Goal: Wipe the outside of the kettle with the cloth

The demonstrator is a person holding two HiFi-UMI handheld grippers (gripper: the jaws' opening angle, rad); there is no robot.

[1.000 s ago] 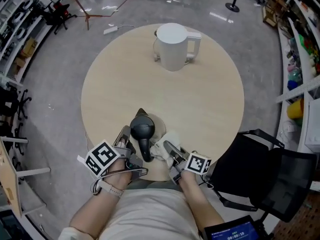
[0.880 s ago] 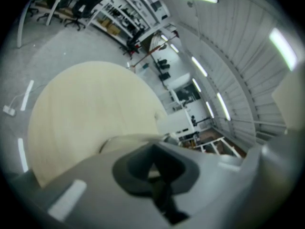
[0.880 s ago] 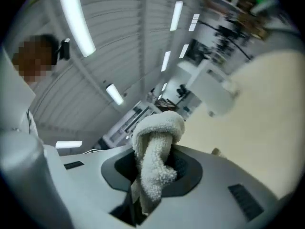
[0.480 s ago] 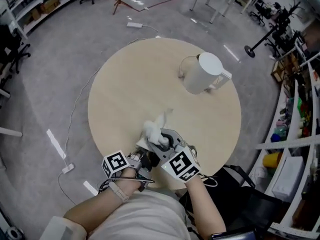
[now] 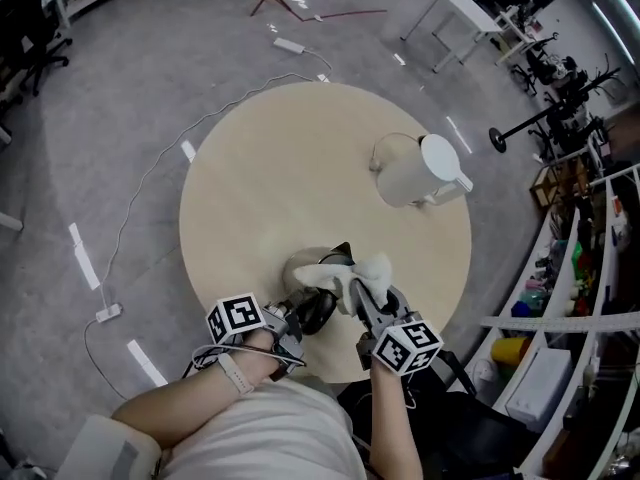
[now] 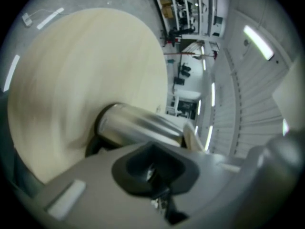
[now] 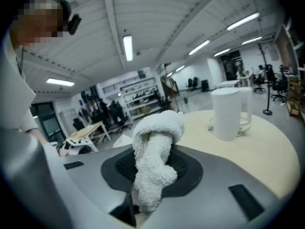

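Pinching cloth in my right gripper, cloth against steel kettle. My left gripper clamped on black kettle handle.

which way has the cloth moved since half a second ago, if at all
Yes: the cloth has shifted right, toward the white jug's side of the table, and now lies across the kettle.

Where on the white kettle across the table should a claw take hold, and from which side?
By its handle, from the right edge of the table: the white kettle stands upright with the handle jutting freely that way.
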